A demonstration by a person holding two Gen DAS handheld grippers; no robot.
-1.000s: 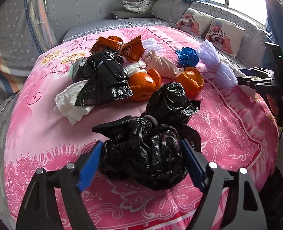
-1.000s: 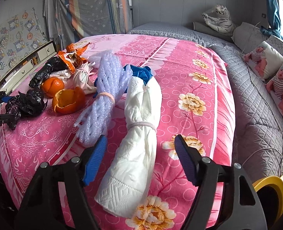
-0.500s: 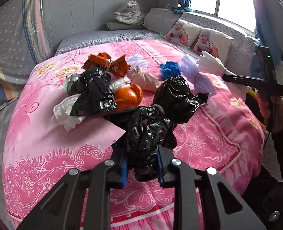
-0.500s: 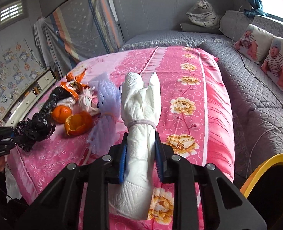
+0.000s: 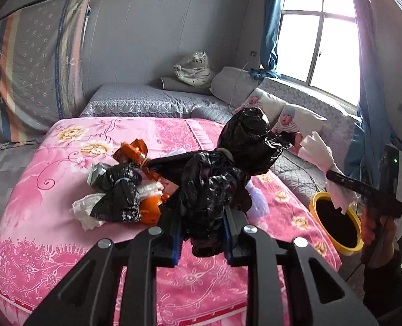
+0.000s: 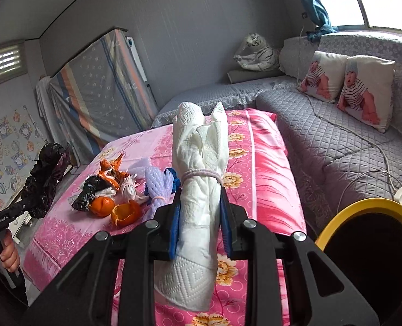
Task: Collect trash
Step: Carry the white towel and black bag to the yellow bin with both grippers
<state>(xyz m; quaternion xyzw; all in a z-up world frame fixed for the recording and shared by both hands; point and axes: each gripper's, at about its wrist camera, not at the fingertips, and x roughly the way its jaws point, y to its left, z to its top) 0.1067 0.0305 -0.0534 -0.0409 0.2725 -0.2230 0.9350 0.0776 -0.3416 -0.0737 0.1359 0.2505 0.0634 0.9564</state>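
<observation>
The left gripper (image 5: 202,240) has its jaws pinched on a black bag (image 5: 214,187), a crumpled bundle tied at the middle with a band, held up clear of the pink bed (image 5: 37,217). On the bed behind it lies the rest of the trash: a second, smaller black bag (image 6: 88,194), some white tissue (image 5: 85,212), an orange wrapper (image 6: 111,172), an orange (image 6: 101,206) with an empty peel (image 6: 126,213) just beside it, a blue scrap (image 6: 173,179) and a lilac foam net (image 6: 158,186). The right gripper (image 6: 201,229) has its jaws clamped on a roll of white paper (image 6: 201,190) bound with an elastic band, also lifted off the bed. Both pairs of jaws have just been closing, each with its bundle between them. Near the right gripper, off the right edge of the bed, stands a yellow-rimmed bin (image 6: 364,209) with a dark inside. Beyond it runs a grey quilted couch (image 6: 337,141) carrying two pillows (image 6: 345,84).
</observation>
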